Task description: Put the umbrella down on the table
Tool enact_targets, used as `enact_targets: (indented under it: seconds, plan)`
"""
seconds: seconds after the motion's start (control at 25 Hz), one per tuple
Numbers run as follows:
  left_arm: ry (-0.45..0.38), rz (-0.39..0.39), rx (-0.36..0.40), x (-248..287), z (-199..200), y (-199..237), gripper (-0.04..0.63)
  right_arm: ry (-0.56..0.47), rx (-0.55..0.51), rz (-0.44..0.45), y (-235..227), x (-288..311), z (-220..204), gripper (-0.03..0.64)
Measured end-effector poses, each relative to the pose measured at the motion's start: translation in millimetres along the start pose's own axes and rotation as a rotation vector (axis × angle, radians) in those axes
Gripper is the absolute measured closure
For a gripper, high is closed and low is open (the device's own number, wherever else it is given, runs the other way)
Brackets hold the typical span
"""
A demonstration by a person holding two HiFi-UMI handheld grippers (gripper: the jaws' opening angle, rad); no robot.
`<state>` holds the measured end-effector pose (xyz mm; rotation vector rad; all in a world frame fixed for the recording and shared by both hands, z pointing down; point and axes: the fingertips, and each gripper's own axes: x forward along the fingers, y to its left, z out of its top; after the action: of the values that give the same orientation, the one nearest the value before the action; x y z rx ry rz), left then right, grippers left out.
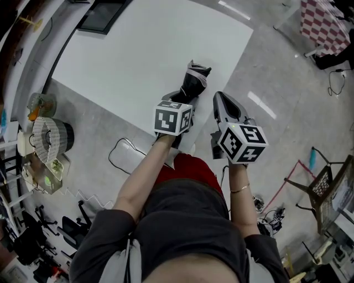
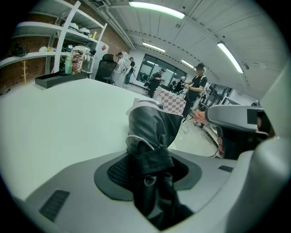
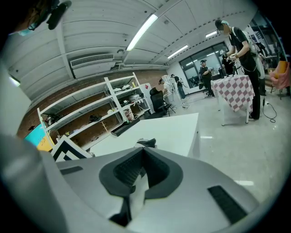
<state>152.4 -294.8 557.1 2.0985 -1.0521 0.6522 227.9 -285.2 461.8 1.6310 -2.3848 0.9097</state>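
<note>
Far left, a black tray (image 1: pixel 105 15) sits at the far end of the white bench (image 1: pixel 149 50). Left gripper (image 1: pixel 183 95) hangs over the near edge of the bench, angled down, marker cube facing up. Its jaws are clamped on the folded black umbrella (image 1: pixel 194 80), and the left gripper view shows the dark fabric and strap pinched between the pads. The umbrella sticks out past the jaws over the bench top, white-trimmed end pointing away from the person; can't tell if that end touches the surface. Just right of it, the right gripper (image 1: pixel 220 99) is off the bench edge over the floor, close beside the umbrella but apart from it, jaws closed together with nothing in them. Far right, a checkered table (image 1: pixel 326 25) stands on the floor.
</note>
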Motion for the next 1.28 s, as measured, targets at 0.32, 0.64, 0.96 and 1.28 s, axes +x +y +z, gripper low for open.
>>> enact_targets:
  seconds: [0.32, 0.64, 0.96, 1.28]
  plan:
    - [0.024, 0.016, 0.020, 2.5, -1.2, 0.0, 0.397, 0.008, -0.003, 0.004, 5.9, 4.0, -0.7, 0.598]
    - [0.026, 0.007, 0.031, 1.8, -1.0, -0.4, 0.352, 0.001, -0.001, -0.002, 13.0, -2.9, -1.9, 0.598]
    - [-0.031, 0.012, 0.067, -8.8, 2.1, -3.8, 0.325, -0.028, -0.010, -0.017, 17.9, -19.1, 1.7, 0.598]
    - [-0.121, 0.006, 0.070, -32.0, 13.4, -7.7, 0.327, -0.055, -0.019, -0.023, 28.7, -35.0, 0.3, 0.598]
